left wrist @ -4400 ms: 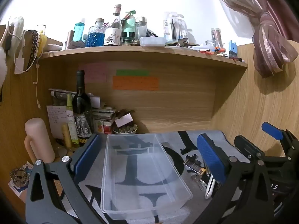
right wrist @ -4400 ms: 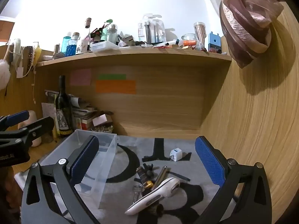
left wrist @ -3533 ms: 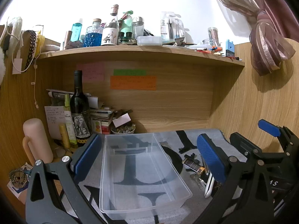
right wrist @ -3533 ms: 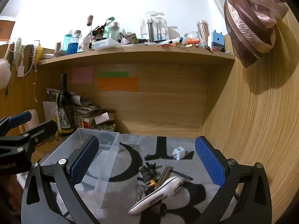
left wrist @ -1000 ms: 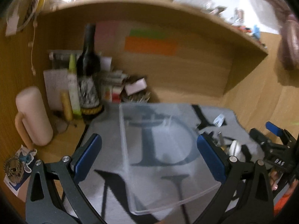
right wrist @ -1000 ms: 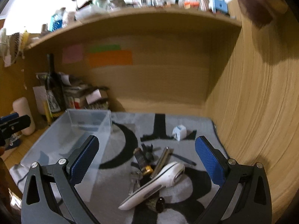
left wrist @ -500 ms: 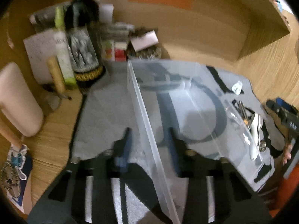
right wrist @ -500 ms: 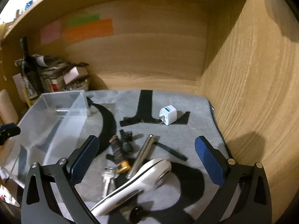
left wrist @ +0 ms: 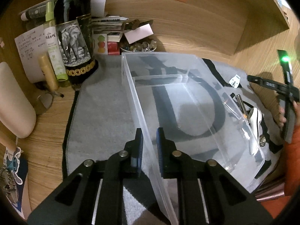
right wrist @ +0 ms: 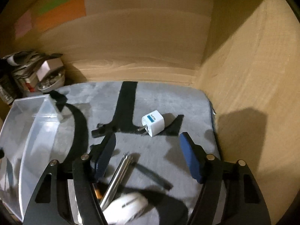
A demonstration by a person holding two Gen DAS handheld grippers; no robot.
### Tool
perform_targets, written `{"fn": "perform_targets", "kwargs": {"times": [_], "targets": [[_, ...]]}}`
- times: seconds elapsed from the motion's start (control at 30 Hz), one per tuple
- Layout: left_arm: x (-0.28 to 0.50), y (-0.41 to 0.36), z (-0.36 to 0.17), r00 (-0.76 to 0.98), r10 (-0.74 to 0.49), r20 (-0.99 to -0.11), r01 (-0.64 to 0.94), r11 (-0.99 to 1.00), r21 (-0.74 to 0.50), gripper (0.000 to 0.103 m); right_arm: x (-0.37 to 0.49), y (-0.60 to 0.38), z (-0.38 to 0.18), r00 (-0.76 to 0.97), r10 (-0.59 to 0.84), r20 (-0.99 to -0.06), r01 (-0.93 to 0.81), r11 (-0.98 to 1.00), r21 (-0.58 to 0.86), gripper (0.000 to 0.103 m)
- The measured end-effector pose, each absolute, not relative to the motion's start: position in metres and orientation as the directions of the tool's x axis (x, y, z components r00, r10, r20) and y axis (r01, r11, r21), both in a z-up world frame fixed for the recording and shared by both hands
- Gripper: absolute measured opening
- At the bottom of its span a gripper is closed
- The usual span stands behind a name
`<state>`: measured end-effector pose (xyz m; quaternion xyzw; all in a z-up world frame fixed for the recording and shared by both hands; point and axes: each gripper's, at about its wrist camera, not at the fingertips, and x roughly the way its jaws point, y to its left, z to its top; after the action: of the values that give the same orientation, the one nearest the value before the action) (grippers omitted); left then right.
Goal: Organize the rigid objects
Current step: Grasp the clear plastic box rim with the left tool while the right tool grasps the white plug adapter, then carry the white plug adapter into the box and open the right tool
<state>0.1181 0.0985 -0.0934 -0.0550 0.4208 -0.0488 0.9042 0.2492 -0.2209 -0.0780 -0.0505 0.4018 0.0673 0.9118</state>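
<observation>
A clear plastic bin (left wrist: 196, 101) stands on the grey mat (left wrist: 105, 112). My left gripper (left wrist: 149, 147) is shut on the bin's left wall, one pad on each side of it. In the right wrist view the bin (right wrist: 28, 131) is at the left. My right gripper (right wrist: 147, 142) hangs over the mat with its jaws closing and nothing pressed between the pads. A white plug adapter (right wrist: 152, 122) lies just beyond its fingertips. A silver metal stick (right wrist: 118, 174) and a white handheld device (right wrist: 127, 204) lie under the gripper, partly hidden by its left finger.
A wine bottle (left wrist: 75, 37), a green spray bottle (left wrist: 53, 52), a pale pink cylinder (left wrist: 13, 101) and a bowl of small items (left wrist: 138, 46) crowd the back left. Wooden walls (right wrist: 253, 75) close in the back and right. A hand (left wrist: 281, 116) shows at the right.
My left gripper dipped down and closed on the bin's left wall. My right gripper tilted down and moved forward over the loose items toward the plug adapter, its jaws narrowing.
</observation>
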Motion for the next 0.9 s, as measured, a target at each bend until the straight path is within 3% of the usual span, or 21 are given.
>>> {"fn": "perform_targets", "kwargs": {"times": [0.37, 0.47, 0.53, 0.9], "targets": [[0.122, 0.102, -0.094, 0.645, -0.148, -0.750, 0.032, 0.985, -0.167, 0.014, 0.324, -0.224, -0.117, 0.530, 0.056, -0.846, -0.126, 0.992, -0.013, 0.067], [0.122, 0.102, -0.094, 0.647, -0.146, -0.749, 0.029, 0.986, -0.166, 0.014, 0.338, -0.228, -0.130, 0.492, 0.050, -0.869, -0.106, 0.994, -0.003, 0.054], [0.122, 0.102, -0.094, 0.648, -0.144, -0.748, 0.028, 0.986, -0.166, 0.014, 0.344, -0.230, -0.138, 0.455, 0.083, -0.887, -0.109, 0.993, 0.038, 0.036], [0.121, 0.100, -0.094, 0.652, -0.134, -0.746, 0.034, 0.988, -0.147, 0.014, 0.312, -0.211, -0.129, 0.494, 0.088, -0.865, -0.162, 0.987, 0.008, 0.027]]}}
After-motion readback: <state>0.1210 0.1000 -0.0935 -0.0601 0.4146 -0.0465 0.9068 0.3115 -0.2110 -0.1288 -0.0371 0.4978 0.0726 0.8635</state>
